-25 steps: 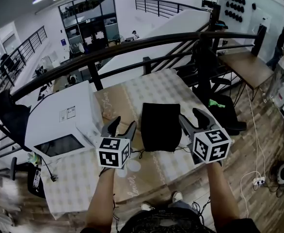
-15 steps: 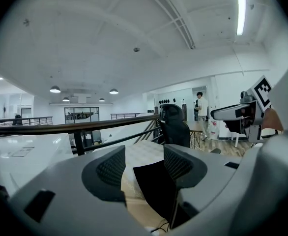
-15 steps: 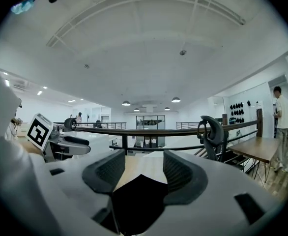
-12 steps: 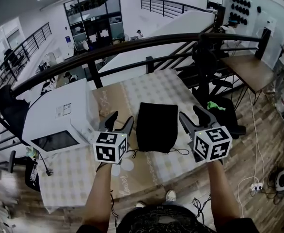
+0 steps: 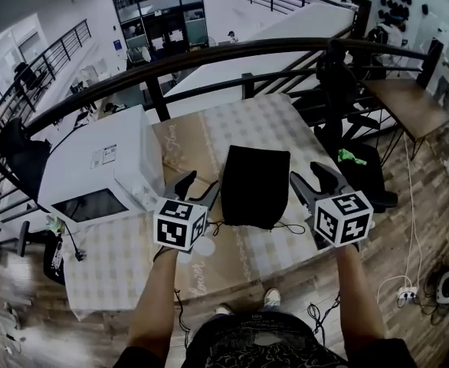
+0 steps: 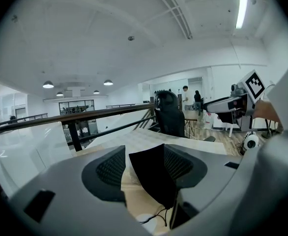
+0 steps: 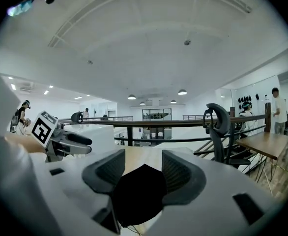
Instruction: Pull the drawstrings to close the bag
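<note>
A black drawstring bag (image 5: 254, 185) lies flat on the table, with its mouth toward me and thin black cords (image 5: 289, 228) trailing from the near corners. My left gripper (image 5: 197, 191) hovers open just left of the bag's near edge; in the left gripper view the bag (image 6: 153, 176) shows between the spread jaws. At the bag's right side my right gripper (image 5: 315, 182) is also open and holds nothing; the bag (image 7: 136, 195) sits low between its jaws in the right gripper view.
A white microwave (image 5: 94, 179) stands on the table at the left, close to my left gripper. The table (image 5: 267, 129) has a checked cloth and a brown paper sheet. A black railing (image 5: 209, 60) runs behind it, and an office chair (image 5: 339, 106) stands at the right.
The head camera has shifted a little, so the scene sits lower and more to the right. Both grippers have kept their places beside the bag, still open.
</note>
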A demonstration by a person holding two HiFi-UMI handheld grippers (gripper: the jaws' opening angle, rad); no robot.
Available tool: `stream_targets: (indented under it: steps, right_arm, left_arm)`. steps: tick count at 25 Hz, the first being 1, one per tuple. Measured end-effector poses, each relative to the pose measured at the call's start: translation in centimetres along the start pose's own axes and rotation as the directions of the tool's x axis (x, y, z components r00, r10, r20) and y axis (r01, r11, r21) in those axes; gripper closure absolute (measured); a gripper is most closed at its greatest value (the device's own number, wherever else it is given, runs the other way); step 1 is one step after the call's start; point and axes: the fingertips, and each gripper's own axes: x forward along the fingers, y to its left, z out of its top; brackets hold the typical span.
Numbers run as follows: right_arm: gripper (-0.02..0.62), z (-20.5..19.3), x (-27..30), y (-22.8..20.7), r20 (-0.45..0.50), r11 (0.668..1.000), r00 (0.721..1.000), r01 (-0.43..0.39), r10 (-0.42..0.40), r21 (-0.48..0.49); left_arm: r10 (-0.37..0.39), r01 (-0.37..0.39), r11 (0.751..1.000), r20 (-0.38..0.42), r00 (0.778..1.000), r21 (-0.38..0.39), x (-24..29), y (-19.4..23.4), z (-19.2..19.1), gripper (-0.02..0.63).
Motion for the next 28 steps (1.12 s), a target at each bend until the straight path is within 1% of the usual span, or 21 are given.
stream_targets:
  steps: [4,7,16,21,25,28]
  right_arm:
    - [0.368,-2.3,0.8,0.6,-0.058,0.999,0.997,-0.045,0.044,-0.008]
    - [0.368,-3.9,1.3,1.0,-0.092,0.998,0.994,-0.063,0.062,-0.009]
    - [0.368,-8.6,2.2,1.6,-0.21,0.994,0.973,-0.106,0.098,-0.03]
    - [0.368,-11.1,2.5,1.9,-0.279,0.989,0.953,-0.137,0.119,-0.046]
    - [0.368,-14.0,2.7,2.4,-0.366,0.978,0.917,-0.196,0.159,-0.066]
    - [0.368,-15.8,2.9,2.5,-0.415,0.972,0.893,-0.224,0.173,-0.076]
  left_arm:
    - [-0.034,0.036,0.999,-0.071,0.997,0.025,0.5,-0.6,-2.7,0.362]
    - [-0.054,0.059,0.998,-0.119,0.991,0.034,0.8,-1.0,-4.8,0.362]
    - [-0.124,0.143,0.987,-0.224,0.967,0.068,2.0,-2.3,-9.7,0.362]
    - [-0.167,0.198,0.977,-0.288,0.943,0.082,2.8,-3.1,-12.2,0.362]
    - [-0.201,0.249,0.963,-0.339,0.919,0.105,3.6,-3.9,-14.3,0.362]
    - [-0.224,0.295,0.947,-0.393,0.892,0.129,4.1,-4.6,-16.0,0.362]
